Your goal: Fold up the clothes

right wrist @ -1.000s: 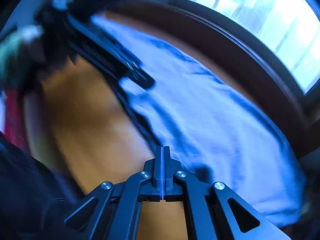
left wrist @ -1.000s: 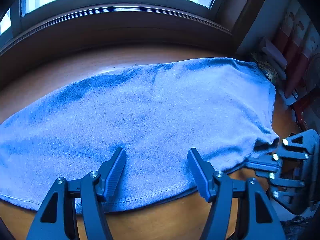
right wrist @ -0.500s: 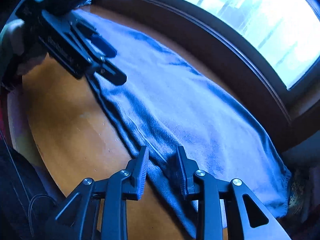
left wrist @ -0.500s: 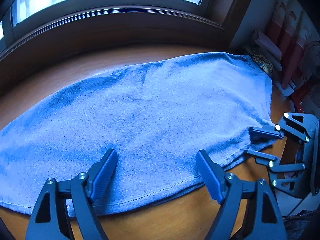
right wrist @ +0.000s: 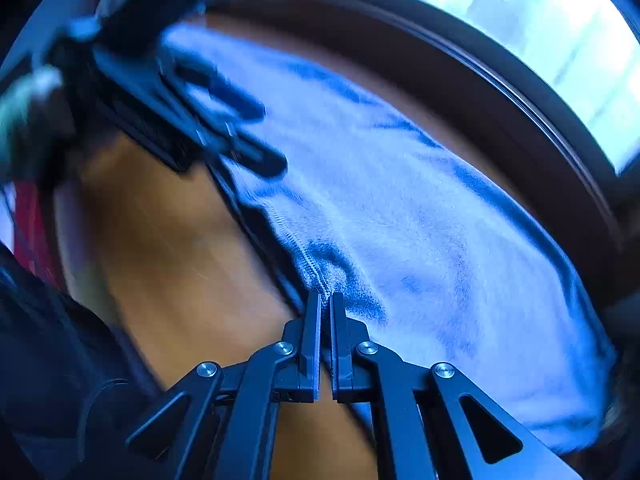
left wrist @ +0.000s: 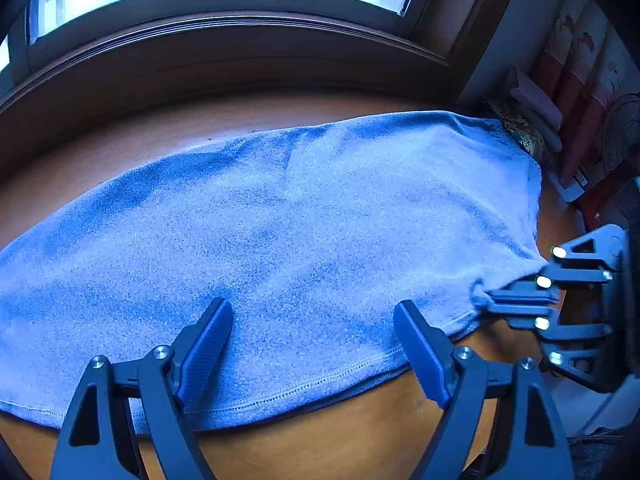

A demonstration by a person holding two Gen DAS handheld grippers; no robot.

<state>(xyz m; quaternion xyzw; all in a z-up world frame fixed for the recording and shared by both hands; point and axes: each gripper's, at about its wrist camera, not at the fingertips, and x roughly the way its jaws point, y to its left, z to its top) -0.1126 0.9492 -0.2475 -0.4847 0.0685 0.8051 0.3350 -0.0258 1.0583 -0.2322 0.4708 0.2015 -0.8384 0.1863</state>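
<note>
A blue fleece garment [left wrist: 304, 240] lies spread flat on a wooden bench [left wrist: 360, 432] below a window. The left claw [left wrist: 312, 344] hangs spread wide above the near hem, cloth beneath it, gripping nothing. To its right, the right claw [right wrist: 326, 300] is pinched closed on the hem's corner. To fold well, the left claw should likely drop and pinch the hem too, so both edges lift evenly.
</note>
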